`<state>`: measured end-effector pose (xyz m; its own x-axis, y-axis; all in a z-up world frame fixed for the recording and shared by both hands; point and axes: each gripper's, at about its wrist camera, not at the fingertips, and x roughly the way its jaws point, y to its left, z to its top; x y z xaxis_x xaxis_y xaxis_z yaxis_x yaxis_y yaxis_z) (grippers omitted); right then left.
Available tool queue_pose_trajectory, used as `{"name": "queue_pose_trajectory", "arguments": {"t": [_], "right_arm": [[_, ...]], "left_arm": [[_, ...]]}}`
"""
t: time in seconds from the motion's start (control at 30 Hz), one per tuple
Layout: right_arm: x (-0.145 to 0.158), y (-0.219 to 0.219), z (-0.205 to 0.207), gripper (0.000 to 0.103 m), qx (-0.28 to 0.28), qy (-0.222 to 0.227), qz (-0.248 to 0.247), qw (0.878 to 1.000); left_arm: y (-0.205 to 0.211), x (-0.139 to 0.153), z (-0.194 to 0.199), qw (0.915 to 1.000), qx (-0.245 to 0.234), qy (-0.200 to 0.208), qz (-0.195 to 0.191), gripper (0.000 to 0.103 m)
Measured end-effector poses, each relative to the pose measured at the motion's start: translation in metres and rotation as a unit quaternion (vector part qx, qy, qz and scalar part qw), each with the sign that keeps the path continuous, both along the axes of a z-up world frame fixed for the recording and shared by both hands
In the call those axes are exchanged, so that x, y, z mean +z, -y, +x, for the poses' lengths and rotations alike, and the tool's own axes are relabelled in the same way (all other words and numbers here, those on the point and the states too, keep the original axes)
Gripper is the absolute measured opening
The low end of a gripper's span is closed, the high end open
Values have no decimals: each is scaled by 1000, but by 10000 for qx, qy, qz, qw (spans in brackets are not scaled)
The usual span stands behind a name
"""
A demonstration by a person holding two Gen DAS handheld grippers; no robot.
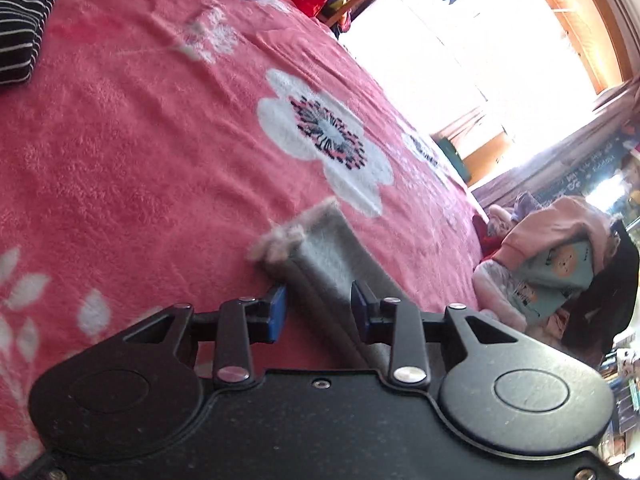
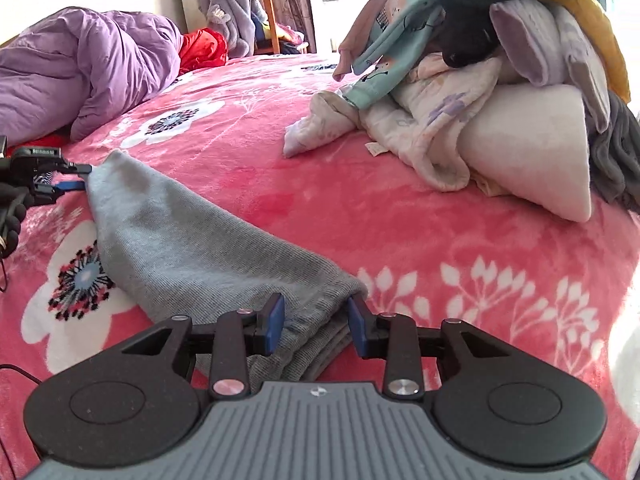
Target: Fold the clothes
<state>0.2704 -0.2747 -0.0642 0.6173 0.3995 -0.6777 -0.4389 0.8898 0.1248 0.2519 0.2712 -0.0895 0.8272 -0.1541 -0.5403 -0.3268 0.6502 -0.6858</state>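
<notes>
pink blanket (image 2: 304, 200), one grey garment (image 2: 192, 240)

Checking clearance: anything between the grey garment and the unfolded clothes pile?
Right wrist view: only bare pink blanket between the grey garment and the clothes pile.

We see open pink blanket (image 2: 320, 208) between the grey garment (image 2: 208, 240) and the clothes pile (image 2: 500, 92); a gripper could pass there freely. The pile blocks the far right side, and a white cushion (image 2: 532, 152) juts from under it onto the blanket. At far left the purple duvet (image 2: 80, 68) closes off the bed's head end. In the left wrist view a striped cushion (image 1: 24, 20) sits at the upper left corner, with bare blanket below it.
</notes>
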Motion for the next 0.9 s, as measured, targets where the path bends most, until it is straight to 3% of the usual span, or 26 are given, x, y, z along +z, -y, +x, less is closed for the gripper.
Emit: {"name": "queue_pose_trajectory", "arguments": {"t": [0.1,0.23,0.33,0.43,0.5,0.57,0.67,0.8,0.9], "right_arm": [[1,0,-3,36,-57,90,43,9999],[-2,-1,-6,36,-78,113,82,9999],[-4,-2,-7,37,-141,140,109,9997],[-7,2,-7,38,-248,130,185,9994],[-10,6,-8,39,-322,84,260,9991],[-13,7,-10,39,-334,70,273,9990],[-14,7,-12,39,-372,79,282,9989],[-15,8,-13,39,-399,69,342,9986],[-15,7,-11,39,-416,37,380,9984]], "left_arm": [[2,5,1,9999,167,-14,-1,32],[11,1,21,9984,171,-440,314,31],[22,9,28,9938,118,-674,880,10],[36,30,28,9855,-150,-598,1581,9],[44,49,26,9830,-314,-125,1805,9],[45,63,19,9801,-440,661,1817,9],[44,65,26,9773,-499,870,1865,9],[29,22,38,9861,-372,214,1607,9],[15,6,31,9901,-343,-176,1347,10]]}}
